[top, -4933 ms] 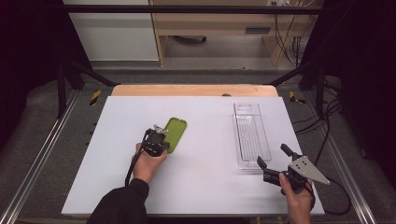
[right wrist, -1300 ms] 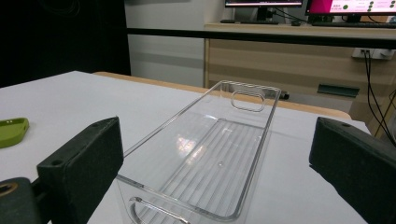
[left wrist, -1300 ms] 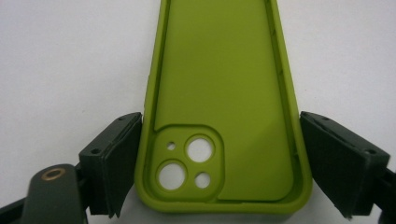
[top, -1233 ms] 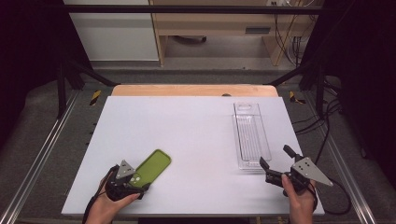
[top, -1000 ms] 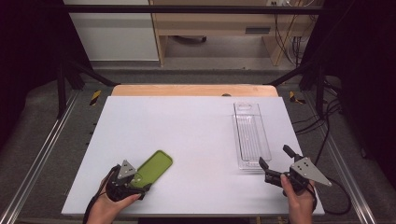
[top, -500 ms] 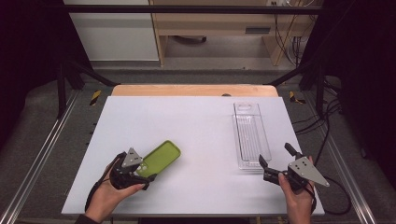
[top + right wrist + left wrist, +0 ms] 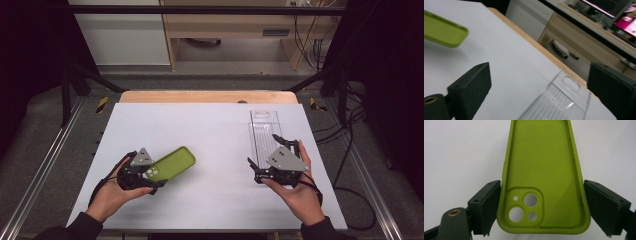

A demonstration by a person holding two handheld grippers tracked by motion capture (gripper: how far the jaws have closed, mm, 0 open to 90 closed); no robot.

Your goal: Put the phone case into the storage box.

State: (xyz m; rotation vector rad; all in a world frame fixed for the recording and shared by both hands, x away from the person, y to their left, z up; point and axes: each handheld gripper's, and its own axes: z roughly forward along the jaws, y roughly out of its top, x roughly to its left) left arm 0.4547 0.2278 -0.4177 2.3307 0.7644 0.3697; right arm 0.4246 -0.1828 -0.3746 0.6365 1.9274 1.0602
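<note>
A lime-green phone case (image 7: 174,163) hangs tilted just above the white table (image 7: 200,125) at the front left. My left gripper (image 7: 153,175) is shut on its camera-hole end. In the left gripper view both pads press the side edges of the case (image 7: 541,165), whose hollow inside faces the camera. My right gripper (image 7: 262,150) stands open over the near end of a clear plastic box (image 7: 265,131) at the right. In the right gripper view the right gripper (image 7: 540,75) has its jaws wide apart, with the clear box (image 7: 559,100) ahead and below and the green case (image 7: 444,30) far left.
A wooden strip (image 7: 207,96) edges the table's far side. Metal rails (image 7: 45,165) run along both sides. Cables (image 7: 350,150) trail on the floor at the right. A low wooden shelf (image 7: 235,30) stands beyond the table.
The left hand lifted the green case and carried it a little right and forward. The right hand rose and swung left, from beside the clear box's near end to over it.
</note>
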